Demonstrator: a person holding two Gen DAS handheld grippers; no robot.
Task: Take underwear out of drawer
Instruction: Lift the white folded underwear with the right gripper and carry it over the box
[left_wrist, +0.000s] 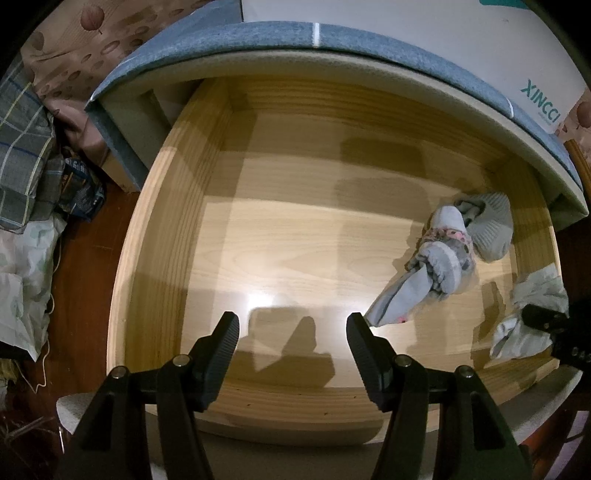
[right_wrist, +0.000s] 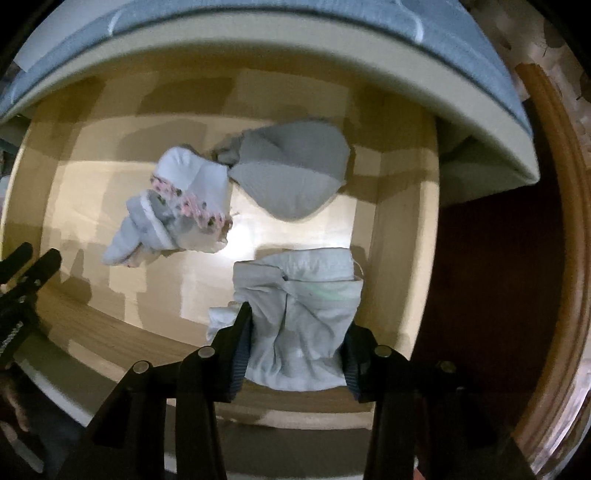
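Note:
A pale wooden drawer (left_wrist: 166, 221) stands pulled out below me. My right gripper (right_wrist: 297, 332) is shut on a pale grey piece of underwear (right_wrist: 306, 291), which hangs bunched between its pads just above the drawer's right front corner. The same garment (left_wrist: 532, 295) and right gripper (left_wrist: 543, 319) show at the right edge of the left wrist view. A white garment with pink dotted trim (right_wrist: 184, 199) and a grey ribbed piece (right_wrist: 295, 173) lie on the drawer floor. My left gripper (left_wrist: 293, 325) hovers open and empty over the drawer's front middle.
A blue-grey padded top (left_wrist: 295, 37) overhangs the back of the drawer, with a white box (left_wrist: 443, 37) on it. Plaid cloth and bags (left_wrist: 22, 166) are piled on the dark floor to the left. A curved wooden frame (right_wrist: 554, 221) runs along the right.

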